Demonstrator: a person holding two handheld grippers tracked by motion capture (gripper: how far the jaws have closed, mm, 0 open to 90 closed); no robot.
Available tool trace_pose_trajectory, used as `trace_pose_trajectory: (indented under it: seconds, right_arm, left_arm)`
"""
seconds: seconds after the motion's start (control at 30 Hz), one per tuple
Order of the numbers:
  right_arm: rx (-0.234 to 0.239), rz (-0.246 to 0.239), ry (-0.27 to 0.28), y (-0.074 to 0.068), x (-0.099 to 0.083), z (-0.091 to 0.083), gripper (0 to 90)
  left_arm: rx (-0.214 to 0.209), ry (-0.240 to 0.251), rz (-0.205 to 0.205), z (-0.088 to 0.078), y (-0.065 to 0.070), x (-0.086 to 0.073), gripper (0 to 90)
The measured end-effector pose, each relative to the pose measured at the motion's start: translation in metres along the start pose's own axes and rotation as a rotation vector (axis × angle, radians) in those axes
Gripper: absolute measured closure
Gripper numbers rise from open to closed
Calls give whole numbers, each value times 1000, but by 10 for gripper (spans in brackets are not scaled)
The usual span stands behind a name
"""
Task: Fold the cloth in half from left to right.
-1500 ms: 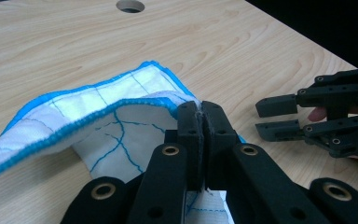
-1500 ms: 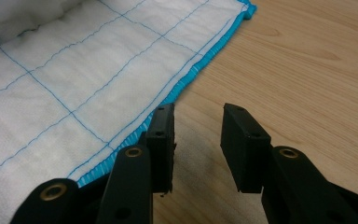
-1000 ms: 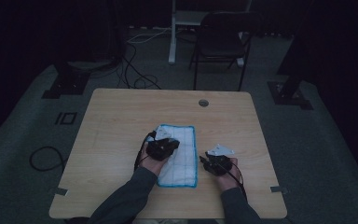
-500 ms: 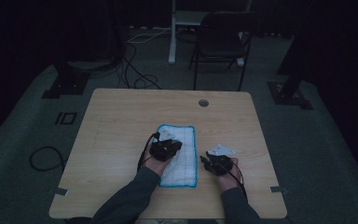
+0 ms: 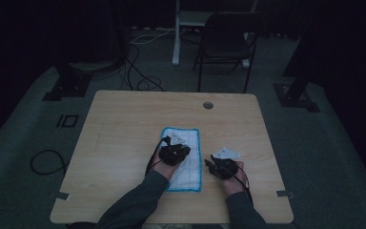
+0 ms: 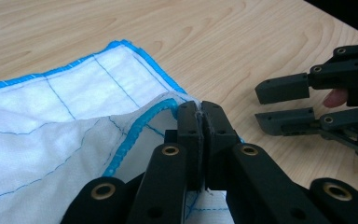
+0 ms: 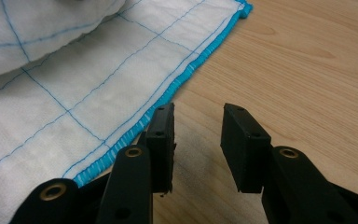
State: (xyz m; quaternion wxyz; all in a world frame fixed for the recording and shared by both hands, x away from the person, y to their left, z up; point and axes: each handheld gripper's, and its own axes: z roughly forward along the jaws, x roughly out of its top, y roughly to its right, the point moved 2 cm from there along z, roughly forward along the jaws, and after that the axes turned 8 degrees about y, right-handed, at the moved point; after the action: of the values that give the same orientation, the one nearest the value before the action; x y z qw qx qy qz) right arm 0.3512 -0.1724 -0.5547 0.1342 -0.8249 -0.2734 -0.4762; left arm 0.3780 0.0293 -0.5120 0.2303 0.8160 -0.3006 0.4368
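A white cloth [image 5: 190, 177] with a blue hem and blue stitched grid lies flat on the wooden table [image 5: 124, 124], near its front middle. My left gripper [image 5: 180, 152] hovers over the cloth. In the left gripper view the left gripper [image 6: 199, 119] is shut on the cloth's [image 6: 51, 121] blue hem, lifting a corner so a fold rises. My right gripper [image 5: 211, 165] rests just right of the cloth. Seen from the left gripper, the right gripper [image 6: 284, 105] stands open. In its own view the right gripper [image 7: 196, 137] is open over bare wood, its left jaw beside the cloth's [image 7: 74, 84] hem.
A round cable hole [image 5: 208, 105] sits near the table's far edge. A dark folding chair [image 5: 226, 43] stands beyond the table. Cables [image 5: 45, 160] lie on the floor at left, and black stand bases [image 5: 69, 86] flank the table.
My left gripper has shifted a little to the right and nearer the table's front edge, with the cloth's hem in it. The right gripper has stayed put.
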Motion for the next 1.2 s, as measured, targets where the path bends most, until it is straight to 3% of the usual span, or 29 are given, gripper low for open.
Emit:
trace_pose_trajectory:
  seconds: [1.0,1.1,1.13,1.17,1.2]
  right_arm:
    - [-13,16,-1,4,-1,-1,649]
    - [-13,18,1,5,-1,-1,649]
    - [-13,19,1,5,-1,-1,649]
    - [-13,20,0,5,-1,-1,648]
    - [-14,19,0,5,-1,-1,648]
  left_arm:
    - [-4,-128,63,43,11,-15,873]
    - [-12,-130,54,44,10,-16,818]
    - [-33,-132,44,43,11,-15,818]
    - [-37,-131,46,41,12,-14,735]
    - [-38,-126,53,39,14,-12,707]
